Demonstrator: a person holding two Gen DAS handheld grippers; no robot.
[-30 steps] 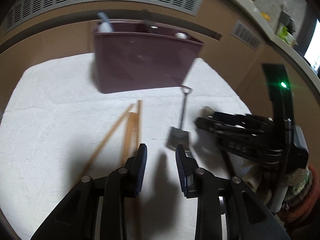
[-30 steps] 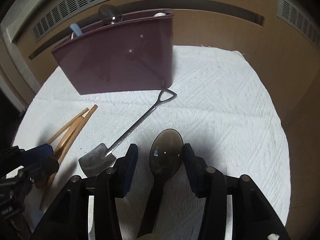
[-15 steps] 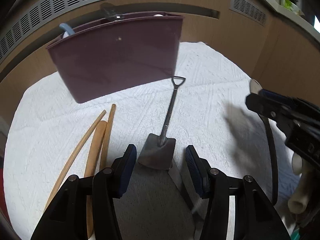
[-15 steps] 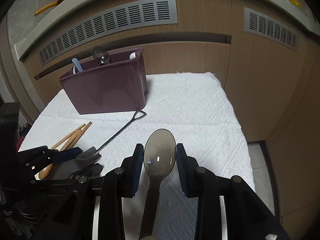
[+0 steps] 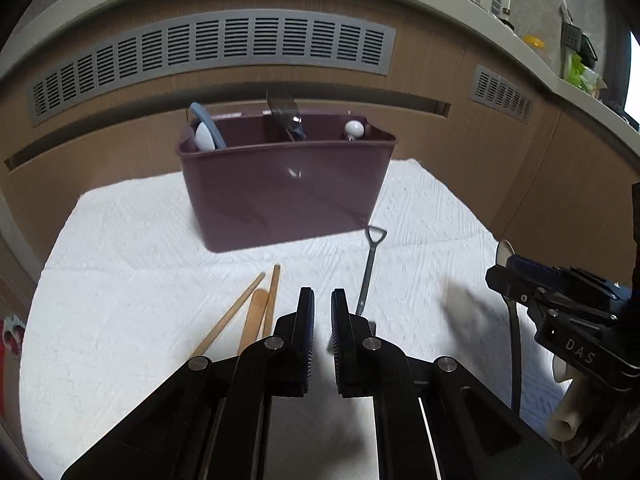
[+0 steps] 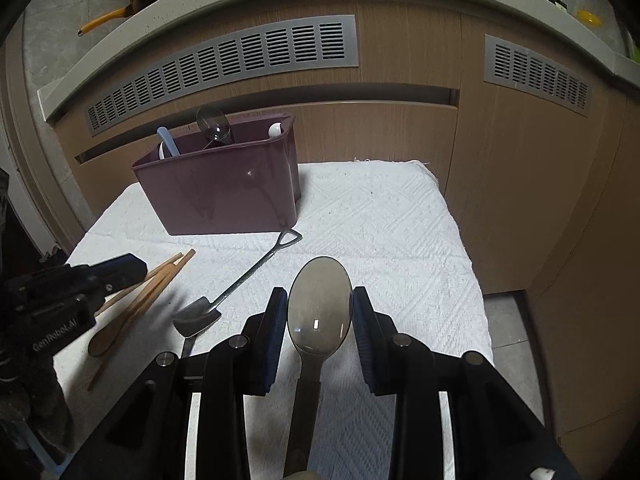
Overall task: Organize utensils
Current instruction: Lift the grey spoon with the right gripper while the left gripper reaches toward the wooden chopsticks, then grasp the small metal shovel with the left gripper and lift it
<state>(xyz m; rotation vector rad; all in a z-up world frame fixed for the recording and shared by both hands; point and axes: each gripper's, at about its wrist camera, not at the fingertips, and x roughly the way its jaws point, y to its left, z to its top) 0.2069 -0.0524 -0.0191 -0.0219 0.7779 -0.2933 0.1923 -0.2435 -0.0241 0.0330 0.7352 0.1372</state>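
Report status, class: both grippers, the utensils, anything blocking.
Left gripper closing, nothing between fingers. Right gripper holds smoky spoon. Shovel spoon, wooden utensils lie loose before maroon caddy. Path clear.

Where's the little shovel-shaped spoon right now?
The shovel spoon lies on the white towel, handle end by the maroon bin's front right corner, blade beside the wooden chopsticks, seen lower left in the right wrist view.

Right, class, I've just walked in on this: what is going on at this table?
A person is sorting utensils into the maroon caddy. The right claw holds a translucent spoon off the white towel. The left claw is closing, empty, above the shovel-shaped spoon and wooden chopsticks lying there.
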